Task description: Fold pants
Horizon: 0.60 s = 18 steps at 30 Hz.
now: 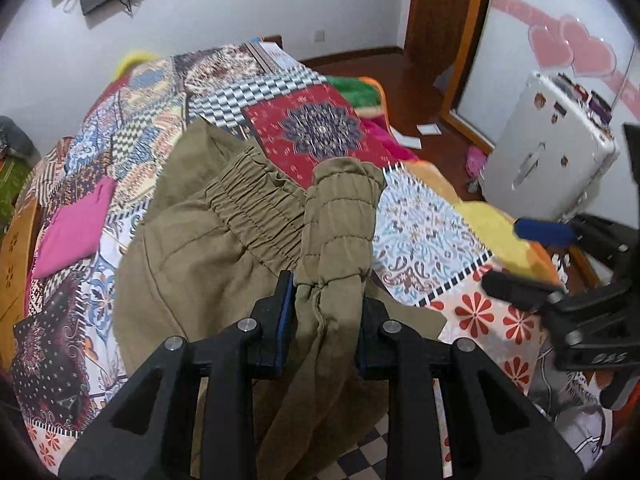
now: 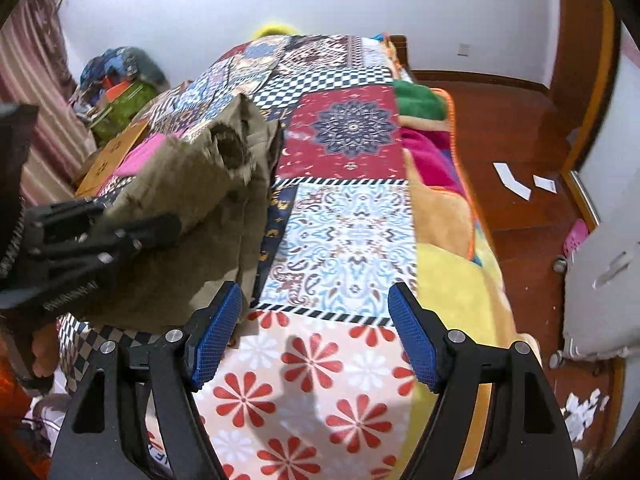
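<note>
Olive pants (image 1: 200, 248) with an elastic waistband lie bunched on the patchwork bedspread (image 1: 424, 232). My left gripper (image 1: 326, 292) is shut on a gathered fold of the pants and lifts that part off the bed. In the right wrist view the pants (image 2: 192, 184) hang at the left from the left gripper (image 2: 120, 220). My right gripper (image 2: 316, 320) stands open over the flower-print patch, to the right of the pants, with nothing between its blue pads (image 2: 216, 340). In the left wrist view, the right gripper (image 1: 528, 258) shows at the right edge.
A folded pink cloth (image 1: 72, 228) lies on the bed's left side. Colourful fleece blankets (image 2: 440, 208) hang over the right edge. A white suitcase (image 1: 552, 160) stands on the wooden floor (image 2: 520, 128), with paper scraps and a pink slipper (image 2: 576, 236) nearby.
</note>
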Motion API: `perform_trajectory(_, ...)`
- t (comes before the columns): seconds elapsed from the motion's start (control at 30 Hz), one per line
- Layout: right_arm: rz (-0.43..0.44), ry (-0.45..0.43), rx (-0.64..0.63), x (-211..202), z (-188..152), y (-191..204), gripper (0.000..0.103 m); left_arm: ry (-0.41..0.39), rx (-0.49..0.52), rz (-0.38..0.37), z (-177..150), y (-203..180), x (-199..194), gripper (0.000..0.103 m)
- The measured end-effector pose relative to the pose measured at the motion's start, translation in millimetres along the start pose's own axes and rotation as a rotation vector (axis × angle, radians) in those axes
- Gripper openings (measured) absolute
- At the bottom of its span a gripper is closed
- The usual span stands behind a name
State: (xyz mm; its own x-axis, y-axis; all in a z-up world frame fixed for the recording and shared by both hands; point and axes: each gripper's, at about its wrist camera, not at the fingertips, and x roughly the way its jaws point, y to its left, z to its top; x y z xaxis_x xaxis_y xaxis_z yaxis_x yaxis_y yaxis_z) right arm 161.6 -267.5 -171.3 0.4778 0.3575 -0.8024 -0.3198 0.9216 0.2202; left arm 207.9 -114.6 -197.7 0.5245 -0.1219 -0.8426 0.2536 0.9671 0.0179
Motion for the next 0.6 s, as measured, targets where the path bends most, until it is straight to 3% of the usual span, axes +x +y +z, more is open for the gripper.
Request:
perform_trajectory(0.2,-0.002,-0.011,0.016,-1.4,0.2,-5.6,0.073,0.035,0.009,-0.01,-3.6,-3.7,9.7,0.031)
perform_trajectory(0.33,-0.002,-0.008,0.002,-0.5,1.9,-0.7,0.073,0.034,0.012,-0.095,-8.1,-7.2,7.7,0.066)
perform_trajectory(0.5,-0.002,-0.023,-0.017,-4.7,2.5,9.1,0.073,0.023,0.008,-0.107,-14.5,-9.3,1.0,0.066)
perform_trajectory(0.6,-0.003,-0.034,-0.025,-8.1,4.0,14.0,0.073,0.0,-0.036,-0.151,-14.7,0.6,-14.8,0.066)
